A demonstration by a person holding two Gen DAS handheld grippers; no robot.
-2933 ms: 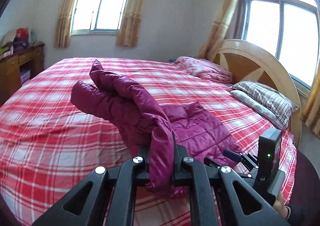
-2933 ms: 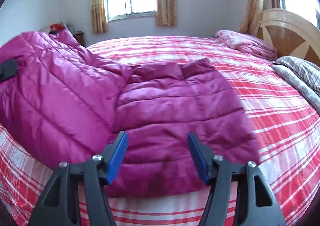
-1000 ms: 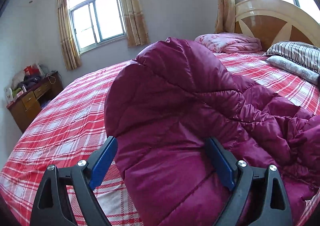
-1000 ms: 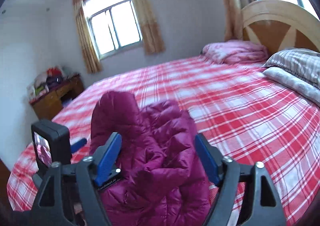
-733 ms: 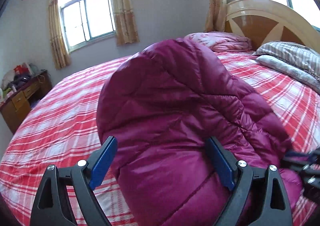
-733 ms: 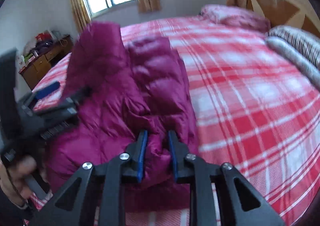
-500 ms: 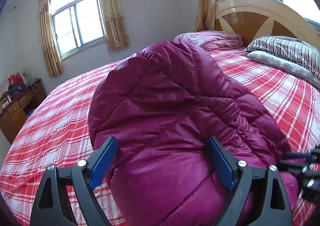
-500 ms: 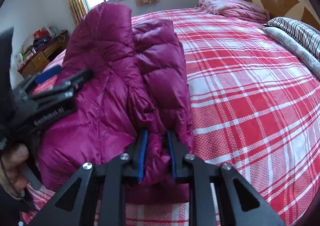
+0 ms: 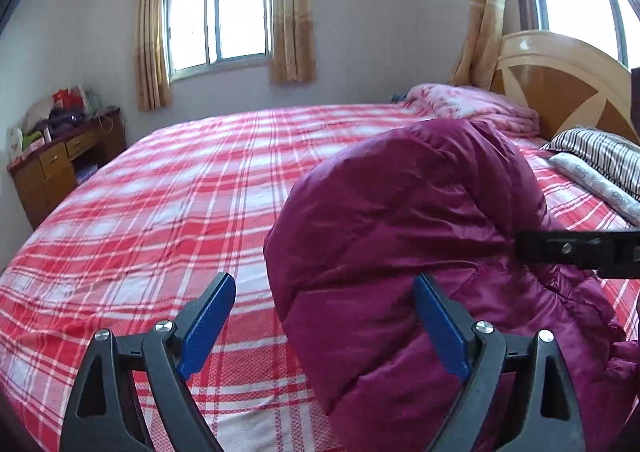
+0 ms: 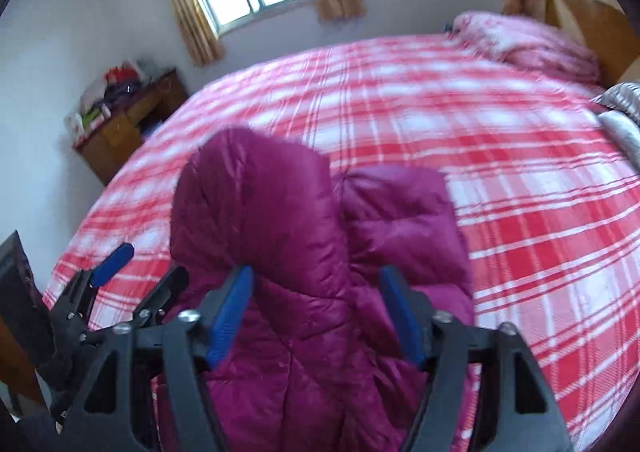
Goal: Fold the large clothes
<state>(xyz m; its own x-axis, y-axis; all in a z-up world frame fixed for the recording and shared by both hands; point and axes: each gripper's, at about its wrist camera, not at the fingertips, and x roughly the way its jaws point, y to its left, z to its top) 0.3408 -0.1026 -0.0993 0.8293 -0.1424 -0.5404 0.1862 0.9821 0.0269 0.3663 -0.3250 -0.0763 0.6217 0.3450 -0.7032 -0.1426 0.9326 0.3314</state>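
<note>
— What do we see around us?
— We see a red plaid bedspread (image 9: 168,203), a pink quilt (image 9: 476,107) by the wooden headboard (image 9: 560,79), and striped pillows (image 9: 600,151).
— And farther off?
— A cluttered wooden desk (image 9: 60,163) below the curtained window (image 9: 218,15).

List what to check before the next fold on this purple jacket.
1. right gripper grip on purple jacket: not ok; jaws closing but apart around it, no pinch.
2. left gripper grip: not ok; open, jacket only partly between its pads.
3. Jacket lying flat: not ok; humped up.
4. Room on plaid bed beyond the jacket: ok.
5. striped pillow apart from the jacket: ok.
</note>
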